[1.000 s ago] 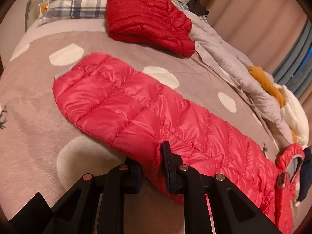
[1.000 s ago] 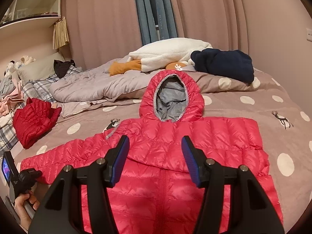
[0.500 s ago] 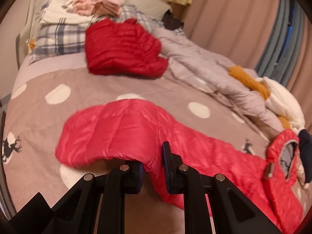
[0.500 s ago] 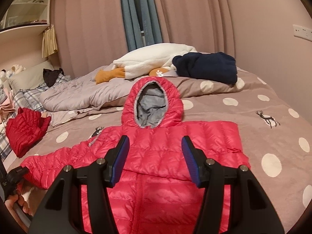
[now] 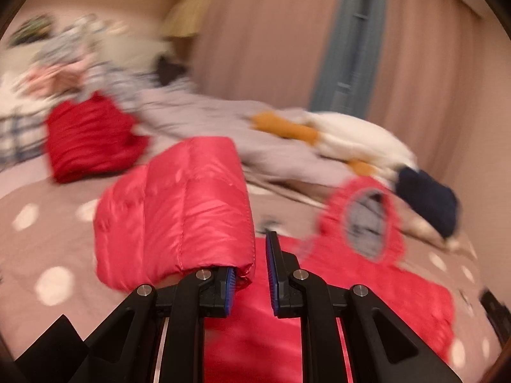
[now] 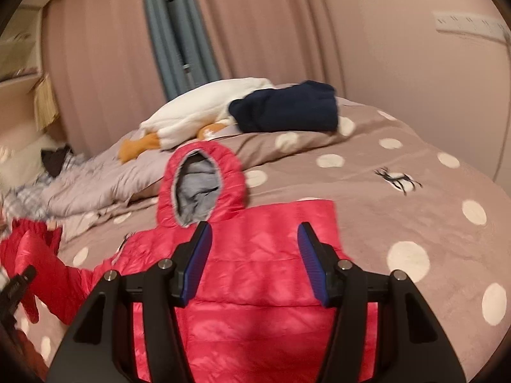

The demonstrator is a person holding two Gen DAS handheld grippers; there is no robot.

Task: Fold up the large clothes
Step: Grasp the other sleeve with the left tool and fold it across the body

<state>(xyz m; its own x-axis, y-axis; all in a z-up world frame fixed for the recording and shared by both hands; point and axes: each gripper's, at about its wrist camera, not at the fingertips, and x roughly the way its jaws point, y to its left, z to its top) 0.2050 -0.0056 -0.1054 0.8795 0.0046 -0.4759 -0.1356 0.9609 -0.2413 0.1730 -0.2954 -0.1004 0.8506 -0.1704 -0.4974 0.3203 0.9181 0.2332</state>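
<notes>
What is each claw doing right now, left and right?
Left claw: holding the pink jacket's sleeve, lifted off the bed.
Right claw: open, empty, above the jacket body.

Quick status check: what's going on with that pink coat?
Left gripper pinching lifted sleeve. Right gripper open above pink coat. Nothing blocking.

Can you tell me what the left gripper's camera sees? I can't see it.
The left gripper holds up the pink puffy jacket's sleeve above a dotted bedspread. The jacket's hood lies to the right, blurry.
</notes>
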